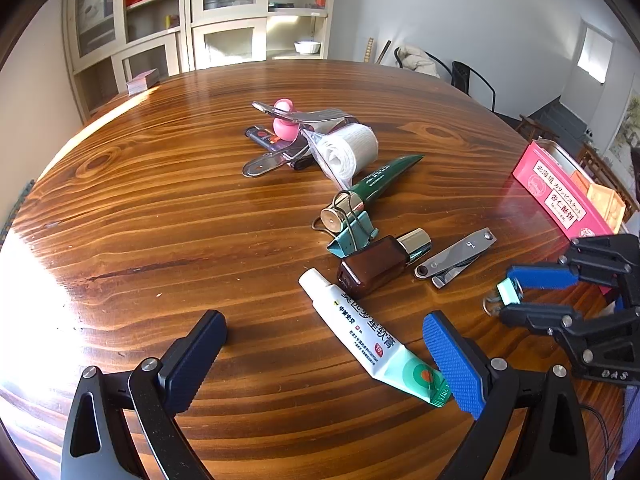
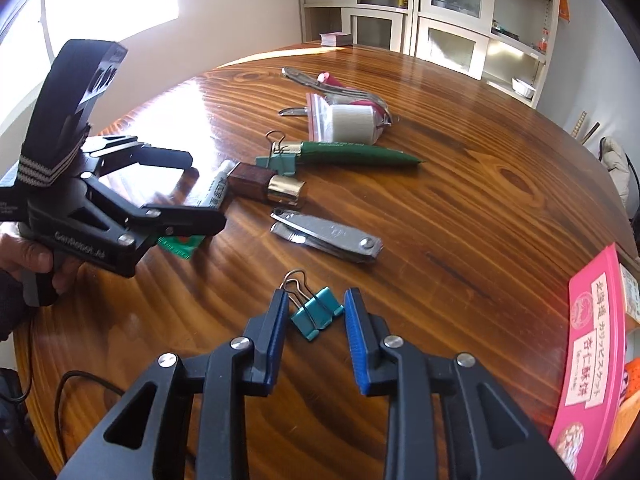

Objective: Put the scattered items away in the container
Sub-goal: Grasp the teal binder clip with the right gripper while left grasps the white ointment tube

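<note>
The right claw [image 2: 316, 320] straddles a teal binder clip [image 2: 316, 317] on the counter [image 2: 460, 208], fingers parted (not pinching); the left claw [image 1: 324, 360] gapes beside the ointment tube [image 1: 360, 334].

Between my tongs a teal binder clip [image 2: 316, 317] lies flat on the table; nail clippers [image 2: 326, 236], brown bottle [image 2: 266, 184], white tube [image 1: 370, 330] lie beyond, pink tin [image 2: 592, 364] at right.
</note>
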`<state>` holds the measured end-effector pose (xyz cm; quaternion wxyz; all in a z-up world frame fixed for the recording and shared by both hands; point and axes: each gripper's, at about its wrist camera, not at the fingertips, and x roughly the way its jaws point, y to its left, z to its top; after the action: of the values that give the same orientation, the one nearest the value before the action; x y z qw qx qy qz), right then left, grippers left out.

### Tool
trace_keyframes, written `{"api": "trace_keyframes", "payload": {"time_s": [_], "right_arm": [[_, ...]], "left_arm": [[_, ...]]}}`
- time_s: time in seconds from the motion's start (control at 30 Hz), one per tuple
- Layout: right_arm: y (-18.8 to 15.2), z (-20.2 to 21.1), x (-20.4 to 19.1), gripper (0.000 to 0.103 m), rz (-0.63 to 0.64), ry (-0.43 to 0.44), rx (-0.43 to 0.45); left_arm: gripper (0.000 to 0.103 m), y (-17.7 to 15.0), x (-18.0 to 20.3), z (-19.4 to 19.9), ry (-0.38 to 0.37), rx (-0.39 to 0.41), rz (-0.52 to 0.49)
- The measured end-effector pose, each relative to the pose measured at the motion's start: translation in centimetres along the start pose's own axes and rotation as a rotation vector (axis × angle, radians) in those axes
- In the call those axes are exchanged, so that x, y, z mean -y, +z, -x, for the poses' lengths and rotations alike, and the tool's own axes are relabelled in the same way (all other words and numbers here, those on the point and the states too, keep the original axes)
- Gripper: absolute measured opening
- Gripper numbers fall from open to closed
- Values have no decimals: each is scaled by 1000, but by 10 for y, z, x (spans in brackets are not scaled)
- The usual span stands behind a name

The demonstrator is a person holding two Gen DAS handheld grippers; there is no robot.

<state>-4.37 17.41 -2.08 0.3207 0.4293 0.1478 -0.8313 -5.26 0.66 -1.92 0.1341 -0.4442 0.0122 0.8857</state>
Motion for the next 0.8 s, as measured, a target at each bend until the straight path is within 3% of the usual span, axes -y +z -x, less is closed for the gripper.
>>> {"api": "trace_keyframes", "payload": {"time_s": [0.17, 0.47, 0.6, 0.73, 0.8], "right_arm": [[-4, 3, -4, 32, -48, -24, 2], [-2, 19, 29, 32, -268, -69, 82], [-1, 20, 27, 32, -271, -91, 97], [-2, 26, 28, 32, -267, -105, 118], [-3, 29, 31, 32, -283, -112, 126]], "left_arm": [[100, 0, -1, 0, 1, 2, 6], [100, 7, -4, -5, 13, 5, 23], [99, 9, 5, -10, 15, -12, -46], [53, 8, 10, -5, 23, 13, -110], [46, 8, 7, -3, 16, 18, -109]]}}
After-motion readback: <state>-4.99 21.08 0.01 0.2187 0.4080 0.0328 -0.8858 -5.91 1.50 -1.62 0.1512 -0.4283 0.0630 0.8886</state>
